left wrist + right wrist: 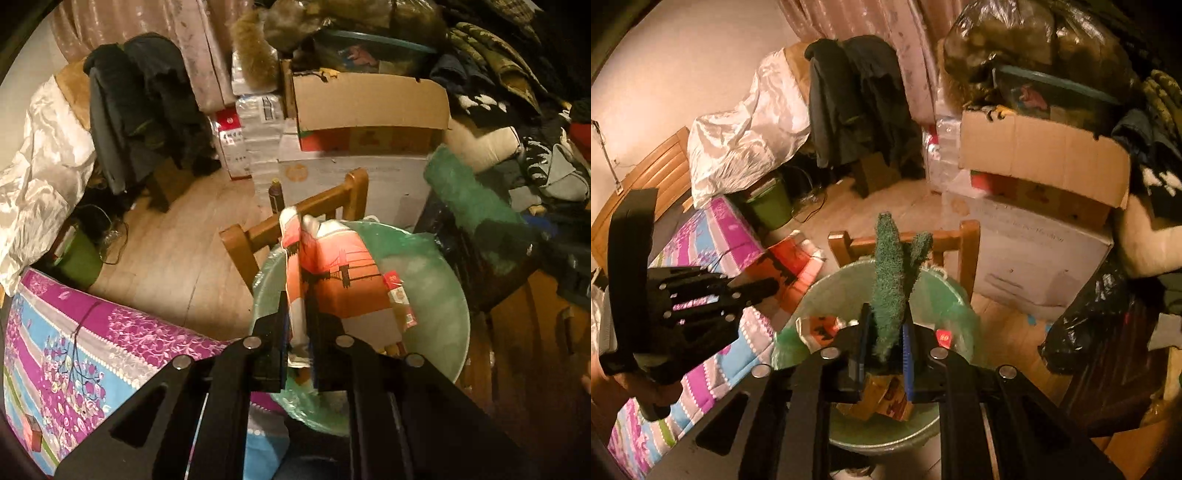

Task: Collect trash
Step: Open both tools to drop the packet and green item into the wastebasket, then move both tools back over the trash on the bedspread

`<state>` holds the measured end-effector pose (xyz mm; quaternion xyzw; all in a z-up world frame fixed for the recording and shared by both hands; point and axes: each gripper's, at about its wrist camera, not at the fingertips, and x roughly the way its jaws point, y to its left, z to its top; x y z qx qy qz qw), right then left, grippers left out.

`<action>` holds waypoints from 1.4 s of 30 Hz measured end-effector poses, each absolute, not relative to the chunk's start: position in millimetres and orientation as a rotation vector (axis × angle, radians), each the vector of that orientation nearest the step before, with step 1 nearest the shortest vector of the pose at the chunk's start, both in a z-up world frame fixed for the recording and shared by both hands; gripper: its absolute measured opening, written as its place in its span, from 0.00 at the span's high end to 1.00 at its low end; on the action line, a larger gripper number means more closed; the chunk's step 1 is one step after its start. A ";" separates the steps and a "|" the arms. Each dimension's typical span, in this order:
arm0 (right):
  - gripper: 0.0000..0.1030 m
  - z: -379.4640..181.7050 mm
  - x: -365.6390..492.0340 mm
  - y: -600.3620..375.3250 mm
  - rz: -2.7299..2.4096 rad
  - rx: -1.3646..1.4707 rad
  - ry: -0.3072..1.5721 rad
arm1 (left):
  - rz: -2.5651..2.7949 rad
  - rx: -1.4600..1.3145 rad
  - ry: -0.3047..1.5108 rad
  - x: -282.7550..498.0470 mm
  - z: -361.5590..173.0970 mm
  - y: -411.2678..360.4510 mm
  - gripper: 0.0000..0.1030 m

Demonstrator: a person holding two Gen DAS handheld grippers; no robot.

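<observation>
The bed (74,332), with its purple, blue and white flowered cover, lies to the left of the bin in both views; behind the bin stand a stack of cardboard boxes (369,107) and a wooden chair (317,206), whose back rises just past the bin's far rim; a dark jacket (849,96) hangs further back by the curtain.

The bin (436,295), round and lined with a pale green bag, sits on the wooden floor (166,240) between bed and boxes; crumpled orange wrappers lie inside it, seen in the right wrist view.

The left tongs (299,332) are closed tight on an orange and white paper bag (340,273), flattened, gripped at its near edge; its long axis runs away from the camera and up, over the bin's left half, its far end near the chair back.

The right tongs (886,347) are pinched on a green scouring pad (890,280), held above the bin's mouth; the pad stands on end, its long axis pointing up and away toward the chair, its top split in two tips.
</observation>
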<state>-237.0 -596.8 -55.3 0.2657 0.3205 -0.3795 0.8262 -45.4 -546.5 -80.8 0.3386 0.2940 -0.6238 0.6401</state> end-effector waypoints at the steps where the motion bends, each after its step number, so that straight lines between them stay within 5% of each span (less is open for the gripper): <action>1: 0.71 -58.0 -236.1 -596.3 -0.810 0.563 0.690 | -1.407 0.774 0.686 -43.5 -81.1 -548.0 0.86; 3: 0.63 -59.9 -237.6 -596.1 -0.830 0.562 0.681 | -1.391 0.747 0.693 -38.9 -78.7 -547.3 0.67; 18: 0.63 -55.4 -238.0 -594.1 -0.799 0.591 0.617 | -1.258 0.609 0.713 -6.1 -72.6 -518.7 0.67; 30: 0.57 -45.1 -184.4 -546.9 -0.723 0.485 0.536 | -0.863 0.479 0.633 56.8 -82.6 -436.1 0.50; 42: 0.50 -50.9 -87.2 -479.3 -0.534 0.379 0.614 | -0.591 0.380 0.664 121.4 -95.6 -317.4 0.45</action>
